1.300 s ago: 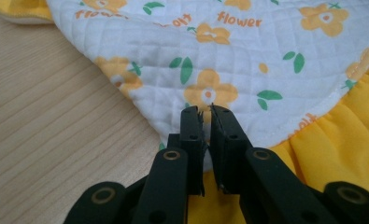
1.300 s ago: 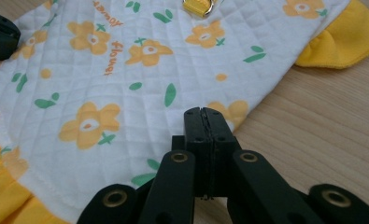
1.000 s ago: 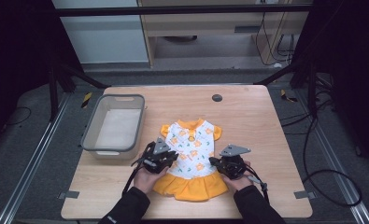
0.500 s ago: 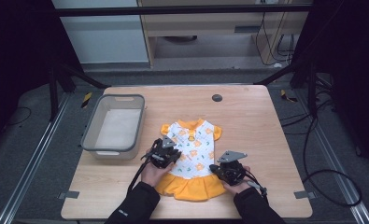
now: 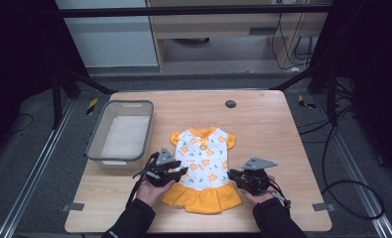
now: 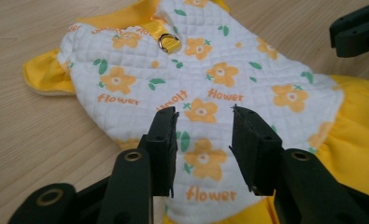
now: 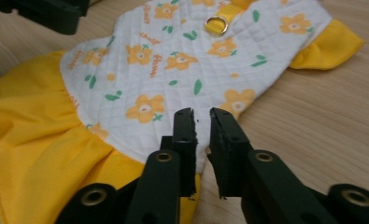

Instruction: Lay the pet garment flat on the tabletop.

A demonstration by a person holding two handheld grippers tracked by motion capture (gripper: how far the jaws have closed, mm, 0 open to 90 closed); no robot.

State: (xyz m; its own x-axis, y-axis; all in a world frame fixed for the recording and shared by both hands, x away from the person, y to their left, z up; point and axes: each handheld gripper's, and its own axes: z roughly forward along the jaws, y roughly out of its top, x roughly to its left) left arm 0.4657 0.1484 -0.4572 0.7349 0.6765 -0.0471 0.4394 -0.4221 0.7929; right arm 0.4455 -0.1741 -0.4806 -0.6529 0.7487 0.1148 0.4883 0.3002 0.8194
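Step in hand: looks like a release after laying the dress (image 5: 203, 166) flat on the table (image 5: 273, 129); both claws sit at the waist, 1 on each side.
Left gripper (image 5: 177, 172): jaws have just been opening and now stand apart in the left gripper view (image 6: 204, 114), white quilted cloth visible in the gap below them, nothing pinched.
Right gripper (image 5: 234, 174): jaws have just been opening too, but only a narrow slit shows in the right gripper view (image 7: 202, 114); no cloth caught between the pads (image 7: 186, 133), so it is loose.
Dress position: flat, collar toward the far edge, orange skirt toward the person, just right of the grey bin (image 5: 120, 134).
Dress vs left claw: tips hover over the left side of the bodice, near the waist seam, close above the flower print.
Dress vs right claw: tips hang over the right edge of the bodice where it meets bare wood, skirt to their left in that view.
Doing it well: widen the right jaws further before lifting, so no fold drags along.
Doing it well, part 2: raise both claws straight up together, keeping the cloth smooth.
Watch for: the metal ring (image 6: 167, 43) by the collar stays well clear of both claws.
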